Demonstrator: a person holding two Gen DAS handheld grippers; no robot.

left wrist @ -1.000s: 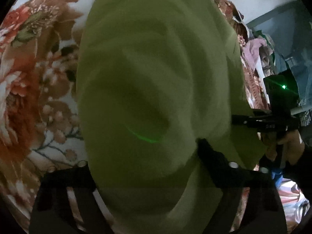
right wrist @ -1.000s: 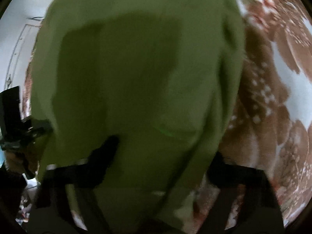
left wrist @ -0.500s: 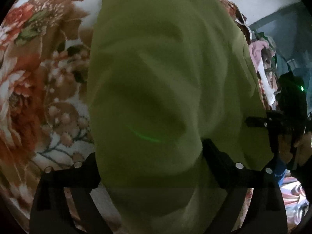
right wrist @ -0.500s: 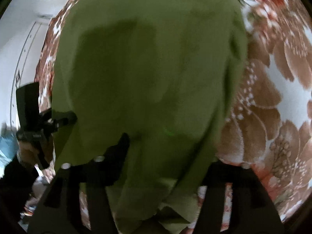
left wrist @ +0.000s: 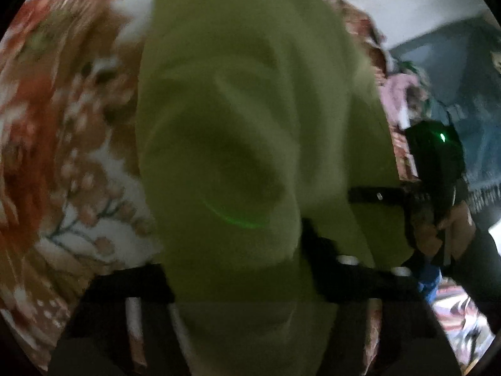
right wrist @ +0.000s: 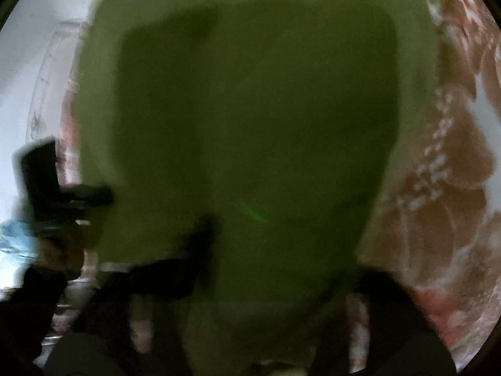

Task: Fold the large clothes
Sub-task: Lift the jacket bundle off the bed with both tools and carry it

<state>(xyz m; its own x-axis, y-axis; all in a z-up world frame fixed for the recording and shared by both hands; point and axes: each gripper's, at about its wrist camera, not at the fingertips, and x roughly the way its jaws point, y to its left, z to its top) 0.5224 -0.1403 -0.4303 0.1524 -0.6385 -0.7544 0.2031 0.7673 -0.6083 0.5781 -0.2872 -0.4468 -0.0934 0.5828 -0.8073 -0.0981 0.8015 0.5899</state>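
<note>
The green cloth drapes over my left gripper and right gripper, hiding my fingertips. The flowered bedspread is smeared with blur, cut off by the frame.

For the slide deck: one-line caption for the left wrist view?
Left tool grips green garment hanging over floral bedspread; right tool holds its far edge.

L wrist cam looks fwd along its fingers, very close to the green garment, which fills mid frame; floral bedspread at left, right gripper at mid right. R wrist cam is just as close, bedspread at right, left gripper at mid left. The 2 views share garment + bedspread
</note>
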